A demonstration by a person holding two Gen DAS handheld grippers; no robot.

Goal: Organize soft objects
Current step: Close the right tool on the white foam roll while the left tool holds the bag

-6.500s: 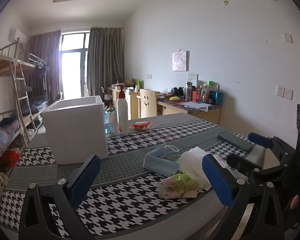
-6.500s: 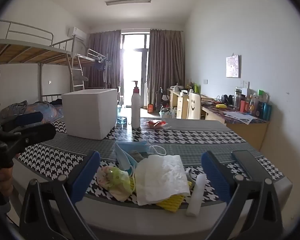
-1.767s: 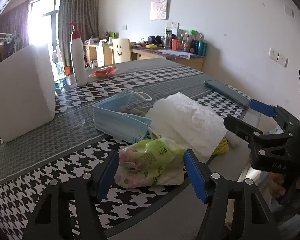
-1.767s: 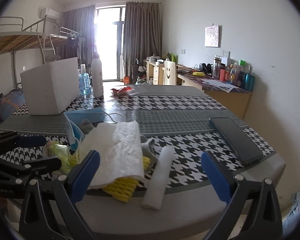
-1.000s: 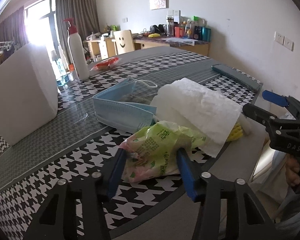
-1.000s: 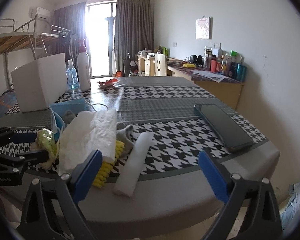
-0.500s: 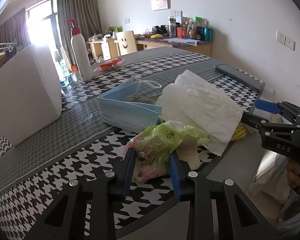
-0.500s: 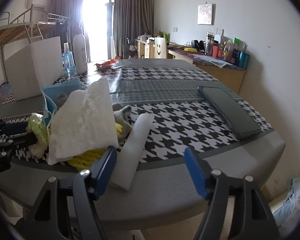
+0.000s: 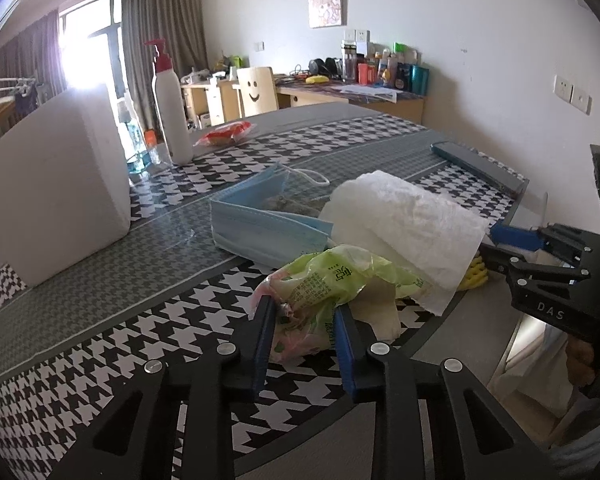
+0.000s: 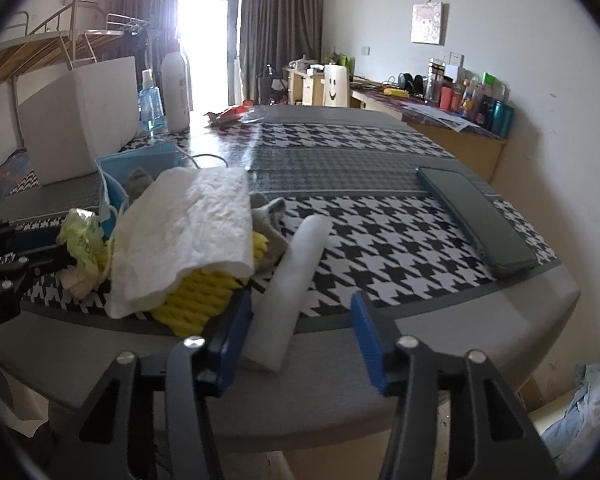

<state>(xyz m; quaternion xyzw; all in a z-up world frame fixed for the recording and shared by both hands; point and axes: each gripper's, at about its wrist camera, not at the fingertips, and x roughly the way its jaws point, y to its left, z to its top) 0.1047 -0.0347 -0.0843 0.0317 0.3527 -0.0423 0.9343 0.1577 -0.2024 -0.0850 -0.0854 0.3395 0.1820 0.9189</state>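
Observation:
My left gripper [image 9: 303,316] is shut on a green and pink plastic bag [image 9: 324,284] at the near edge of the table; the bag also shows in the right wrist view [image 10: 82,240]. Behind it lie a blue face mask [image 9: 260,228] and a white paper towel [image 9: 404,216] over a yellow sponge [image 10: 200,296] and a grey cloth [image 10: 268,216]. My right gripper [image 10: 300,312] is open, its fingers on either side of the near end of a white foam roll [image 10: 292,276], not touching it.
A white foam box [image 9: 56,176] stands at the left, with a pump bottle [image 9: 170,116] and a red packet [image 9: 224,134] behind. A dark phone [image 10: 476,220] lies at the right. The table's rounded front edge [image 10: 340,380] is close to both grippers.
My left gripper has closed on the green and pink bag. My right gripper has moved in low toward the white foam roll and its fingers have narrowed around it.

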